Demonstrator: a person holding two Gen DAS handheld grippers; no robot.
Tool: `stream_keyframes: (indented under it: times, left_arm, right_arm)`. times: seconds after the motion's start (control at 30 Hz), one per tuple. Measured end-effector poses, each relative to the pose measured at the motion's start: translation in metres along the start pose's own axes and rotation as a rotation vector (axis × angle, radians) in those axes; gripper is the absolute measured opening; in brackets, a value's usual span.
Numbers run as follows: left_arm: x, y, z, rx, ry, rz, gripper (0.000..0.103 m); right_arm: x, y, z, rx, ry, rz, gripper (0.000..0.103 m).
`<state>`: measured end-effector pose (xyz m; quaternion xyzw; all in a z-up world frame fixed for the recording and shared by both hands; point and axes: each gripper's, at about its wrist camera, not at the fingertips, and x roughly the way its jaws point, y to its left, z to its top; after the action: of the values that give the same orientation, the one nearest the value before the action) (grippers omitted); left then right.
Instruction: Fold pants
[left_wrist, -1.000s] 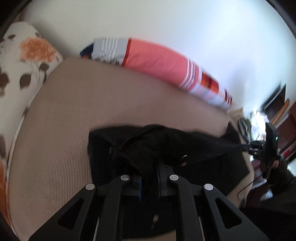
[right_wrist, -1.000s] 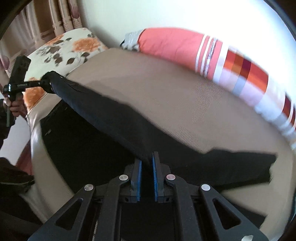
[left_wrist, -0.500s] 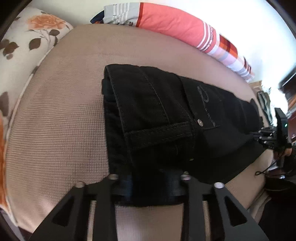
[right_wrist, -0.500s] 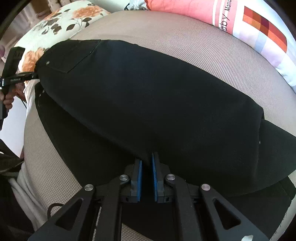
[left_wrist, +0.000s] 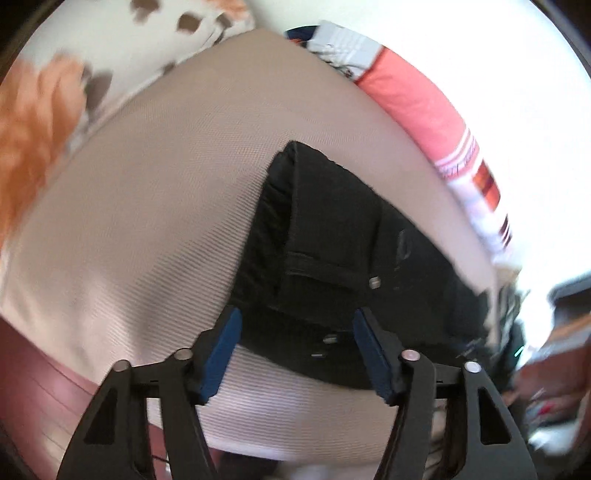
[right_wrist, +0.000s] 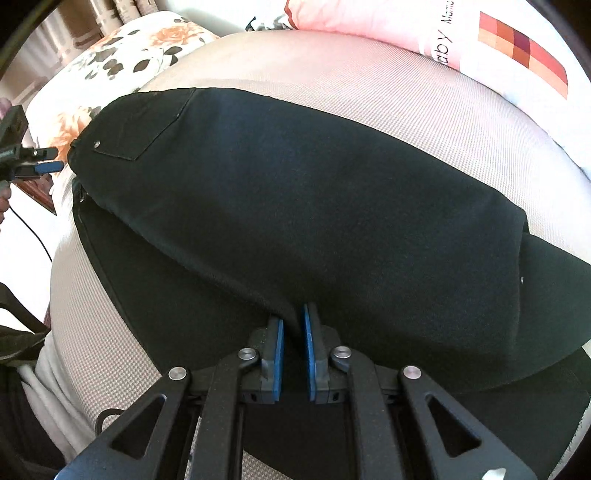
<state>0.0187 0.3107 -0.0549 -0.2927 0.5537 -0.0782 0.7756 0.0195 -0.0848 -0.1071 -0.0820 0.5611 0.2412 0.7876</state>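
Left tool (left_wrist: 295, 325) opening over pants (left_wrist: 332, 236)

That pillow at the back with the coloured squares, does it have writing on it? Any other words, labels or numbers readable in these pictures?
"aby" on the pillow, in the right wrist view; its first letter is hidden.
"Mama", beside it on the same pillow, cut by the picture's edge, so this reading is uncertain.
The black pants show rivets and a pocket, but no readable label.
In the left wrist view, everything is too blurred to read.
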Motion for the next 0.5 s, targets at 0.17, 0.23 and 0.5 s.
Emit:
stream_keyframes:
  times: [0.17,0.23,0.5]
  left_arm:
    - [0.027,0.005,0.000,-0.189,0.057,-0.054,0.049]
    - [0.035,0.009,0.006,-0.235,0.050,-0.035,0.044]
    - [0.025,-0.023,0.012,-0.053,0.016,0.023,0.022]
  right_arm:
    - [0.000,-0.003,-0.001,0.002,-0.016,-0.001,0.009]
    - [0.000,-0.006,-0.002,0.010,-0.021,0.000,0.009]
    - [-0.042,0.006,-0.010,0.037,-0.079,-0.006,0.008]
